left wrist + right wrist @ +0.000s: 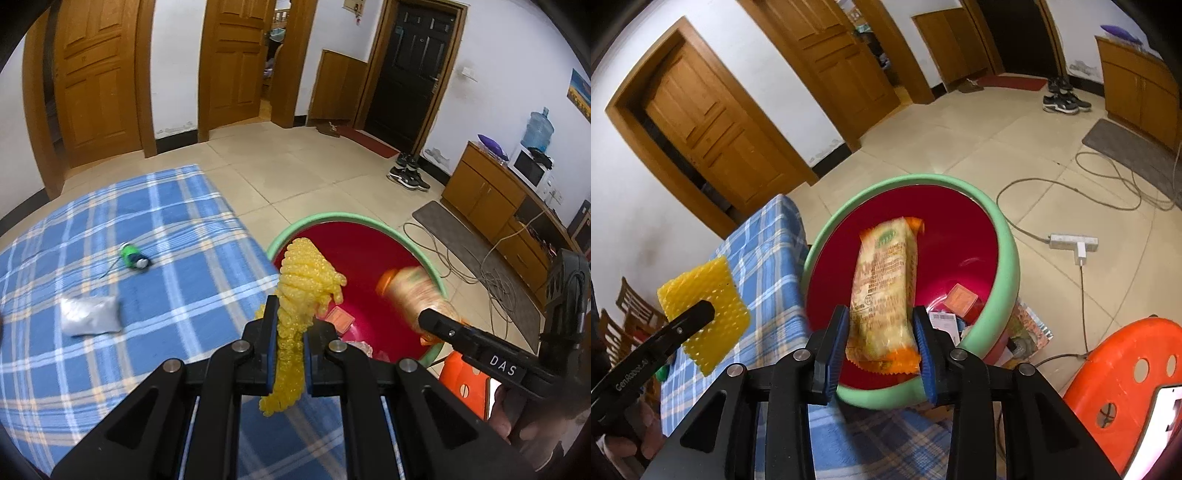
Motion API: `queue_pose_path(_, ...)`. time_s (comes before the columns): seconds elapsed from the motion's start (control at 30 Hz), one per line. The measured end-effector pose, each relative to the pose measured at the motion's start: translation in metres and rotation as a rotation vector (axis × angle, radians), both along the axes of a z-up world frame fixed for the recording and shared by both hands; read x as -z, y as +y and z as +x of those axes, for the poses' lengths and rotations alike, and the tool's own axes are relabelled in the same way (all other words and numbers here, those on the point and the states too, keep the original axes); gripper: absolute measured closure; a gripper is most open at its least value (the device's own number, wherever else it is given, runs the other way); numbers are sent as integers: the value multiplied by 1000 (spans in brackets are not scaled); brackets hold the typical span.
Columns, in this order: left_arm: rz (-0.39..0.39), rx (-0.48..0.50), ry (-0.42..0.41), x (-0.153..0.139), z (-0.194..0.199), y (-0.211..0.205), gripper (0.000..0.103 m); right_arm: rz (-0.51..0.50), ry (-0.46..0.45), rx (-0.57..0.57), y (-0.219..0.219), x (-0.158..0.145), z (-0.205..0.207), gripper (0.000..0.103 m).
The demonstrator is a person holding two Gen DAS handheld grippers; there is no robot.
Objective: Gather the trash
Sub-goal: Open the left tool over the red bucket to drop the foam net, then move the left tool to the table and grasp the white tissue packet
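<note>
Beside the desk [110, 350] with its blue checked cloth stands a big red bin [964, 229] with a green rim, with bits of trash at its bottom. The right tool [881, 343] squeezes a snack packet [882, 288] right over the bin, and the left tool [290, 332] pinches a yellow foam net [303, 273] at the bin's edge. Back on the desk lie a silver pouch [90, 315] and a small green bottle [133, 255].

Right tongs [881, 338] clamp snack packet [884, 291] — above red bin [1004, 258].
</note>
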State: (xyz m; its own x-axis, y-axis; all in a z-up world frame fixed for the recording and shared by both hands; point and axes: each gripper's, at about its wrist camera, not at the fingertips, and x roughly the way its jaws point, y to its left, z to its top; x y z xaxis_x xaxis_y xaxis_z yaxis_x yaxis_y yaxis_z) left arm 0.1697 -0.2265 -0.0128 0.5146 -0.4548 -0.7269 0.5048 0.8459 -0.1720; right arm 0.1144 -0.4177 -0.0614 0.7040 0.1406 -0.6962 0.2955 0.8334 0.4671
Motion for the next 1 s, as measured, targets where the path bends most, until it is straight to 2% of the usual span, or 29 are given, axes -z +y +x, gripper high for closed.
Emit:
queue_pose_path(0.47, 24, 117, -12, 10, 6, -53, 93, 8, -68, 66, -18, -19, -28, 64)
queue_pose_path(0.53, 36, 129, -20, 10, 4, -58, 87, 21, -77, 70, -20, -18, -29, 63)
queue_pose_path(0.6, 36, 124, -21, 10, 2, -59, 65, 25, -76, 71, -19, -17, -29, 63)
queue_pose_path(0.67, 31, 116, -25, 8, 2, -58, 58, 29, -77, 67, -19, -18, -29, 63)
queue_pose_path(0.93, 40, 54, -32, 4, 5, -37, 58, 23, -88, 42, -10, -22, -33, 62)
queue_pose_path(1.0, 49, 31, -28, 5, 7, -28, 58, 22, -91, 31, -6, -23, -33, 59)
